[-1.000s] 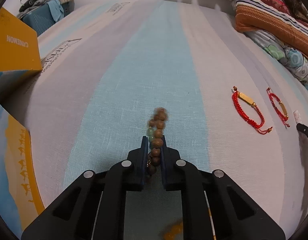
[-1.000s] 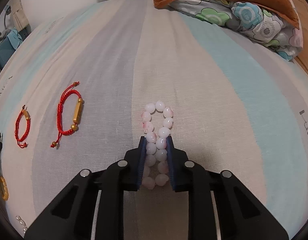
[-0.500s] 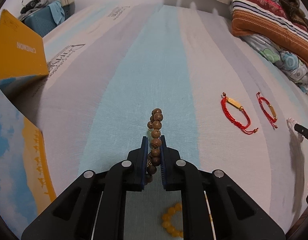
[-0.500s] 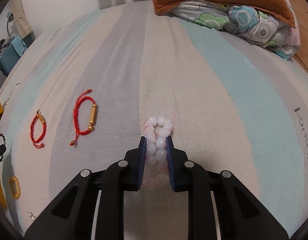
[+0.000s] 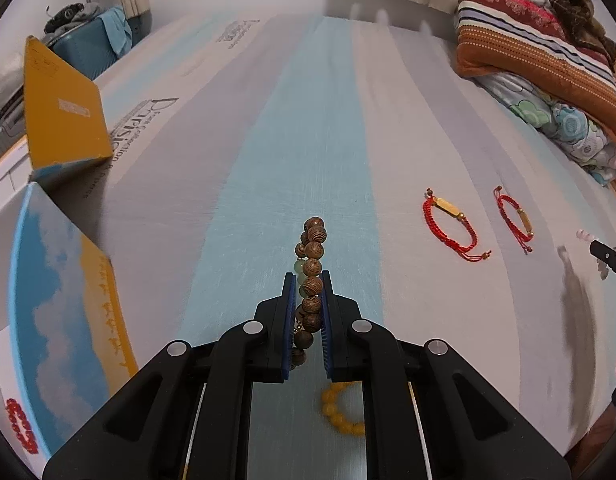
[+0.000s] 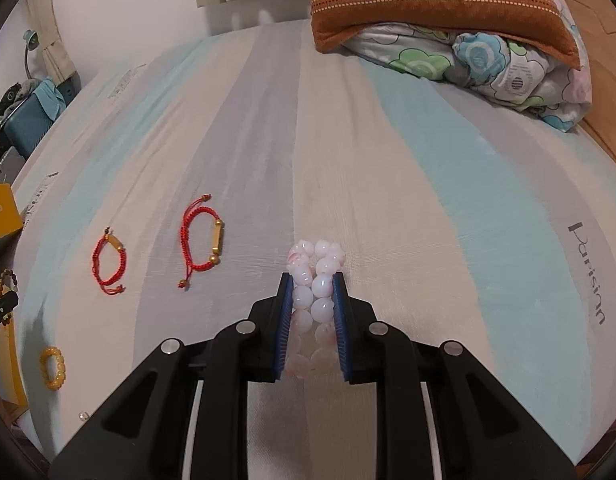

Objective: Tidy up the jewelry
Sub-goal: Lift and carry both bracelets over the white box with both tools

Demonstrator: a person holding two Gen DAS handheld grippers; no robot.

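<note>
1. my left gripper (image 5: 307,286) was clamped on a wooden bead bracelet (image 5: 310,276), its lower beads hidden between the fingers, lifted off the striped mattress (image 5: 308,140).
2. my right gripper (image 6: 311,288) was pinched on a pale pink bead bracelet (image 6: 314,280), squeezed flat; its near end blurred behind the pads.
3. a yellow bead bracelet (image 5: 342,410) lay half hidden under my left gripper.
4. two red cord bracelets (image 6: 200,236) (image 6: 108,260) lay apart on the mattress.
5. mattress print read "parisian" (image 6: 588,272) as best i could tell; the yellow box (image 5: 64,108) label was unreadable.
</note>
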